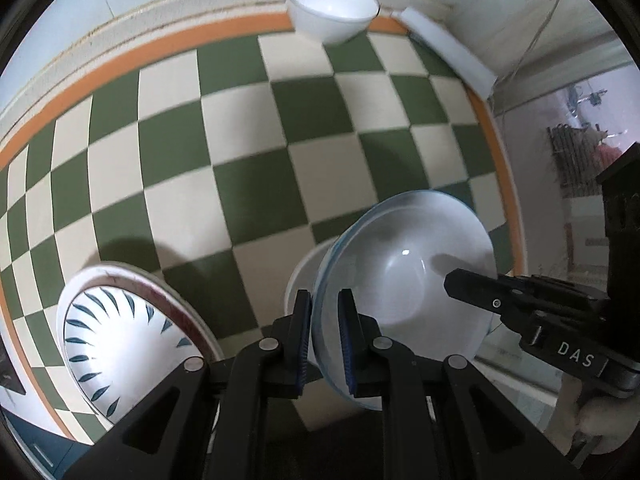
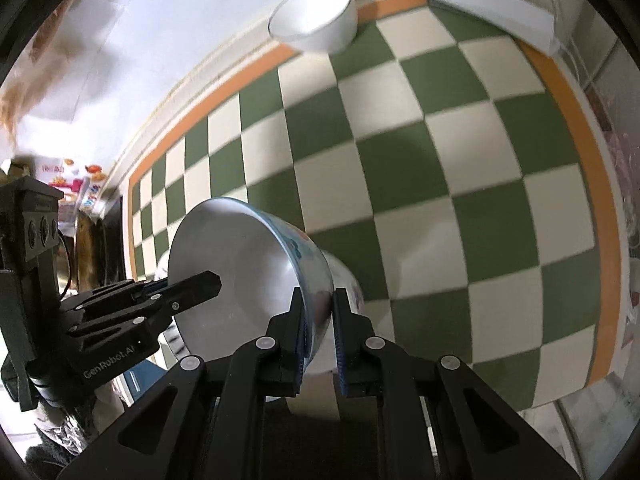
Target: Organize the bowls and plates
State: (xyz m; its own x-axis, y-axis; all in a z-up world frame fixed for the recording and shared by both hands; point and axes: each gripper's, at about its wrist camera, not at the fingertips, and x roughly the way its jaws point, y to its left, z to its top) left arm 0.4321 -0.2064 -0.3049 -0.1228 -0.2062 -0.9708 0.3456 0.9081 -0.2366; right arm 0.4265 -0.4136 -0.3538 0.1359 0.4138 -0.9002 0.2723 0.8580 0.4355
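Observation:
Both grippers hold one pale bowl (image 1: 404, 272) by opposite sides of its rim, tilted above the checked cloth. My left gripper (image 1: 324, 344) is shut on its near rim. The right gripper's finger (image 1: 476, 284) reaches into the bowl from the right. In the right wrist view my right gripper (image 2: 318, 332) is shut on the same bowl (image 2: 236, 268), which has a blue pattern outside, and the left gripper (image 2: 196, 284) shows at its far rim. A white dish (image 1: 300, 280) lies under the bowl. A plate with blue leaf marks (image 1: 120, 336) lies at the left. A white bowl (image 1: 332, 8) stands far back.
The green and cream checked tablecloth (image 1: 248, 140) has an orange border along the wall. A white flat box (image 1: 452, 48) lies at the back right corner, also in the right wrist view (image 2: 492, 4). The table's right edge is near the held bowl.

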